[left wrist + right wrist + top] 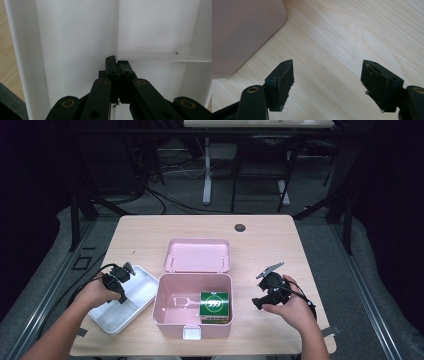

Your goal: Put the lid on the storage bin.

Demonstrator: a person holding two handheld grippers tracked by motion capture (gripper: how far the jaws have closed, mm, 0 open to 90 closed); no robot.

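An open pink box [164, 314] stands at the table's middle, its lid [197, 255] lying flat behind it. A green carton [214, 306] sits in the box's right half. A white divided tray [144, 289] lies to the box's left. My left gripper [122, 297] points down into that tray; in the left gripper view its jaws [117, 63] are shut together with nothing between them, close to the tray's floor [75, 37] beside a divider wall [160, 57]. My right gripper [256, 303] is open over bare wood [328, 75], right of the pink box [242, 32].
A dark round grommet [240, 227] sits in the tabletop near the far edge. The wooden table [280, 245] has free surface behind and to the right of the box. Beyond it are table legs and cables on the floor.
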